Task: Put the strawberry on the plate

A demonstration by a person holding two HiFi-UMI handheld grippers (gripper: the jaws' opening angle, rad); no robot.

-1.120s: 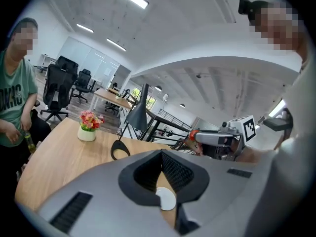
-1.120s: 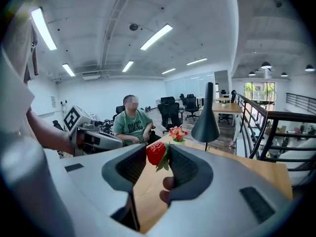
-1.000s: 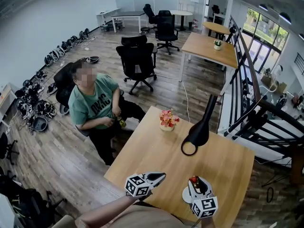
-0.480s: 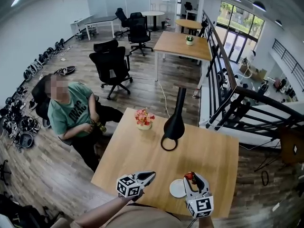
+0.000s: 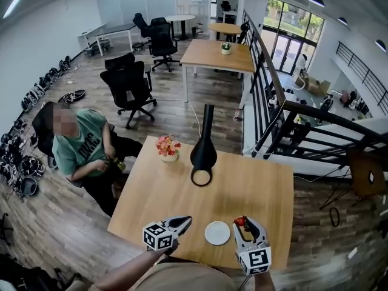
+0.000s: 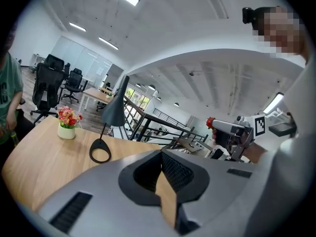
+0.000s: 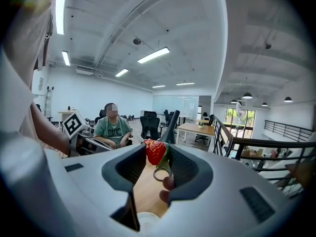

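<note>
Bright red strawberry (image 7: 155,152), green-edged, in right tool (image 7: 157,150)

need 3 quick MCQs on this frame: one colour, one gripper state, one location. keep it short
1. What colour is the plate?
A black
B white
C green

2. How do the left gripper jaws stand?
A wide open
B half open
C shut, nothing in them

3. Where is the strawberry?
A between the jaws of the right gripper
B on the plate
C in the left gripper

Answers:
1 B: the head view shows it plain white.
2 C: the left gripper view shows the two jaws meeting with nothing between them.
3 A: the right gripper view shows the red fruit pinched between the jaws, and the plate lies bare.
</note>
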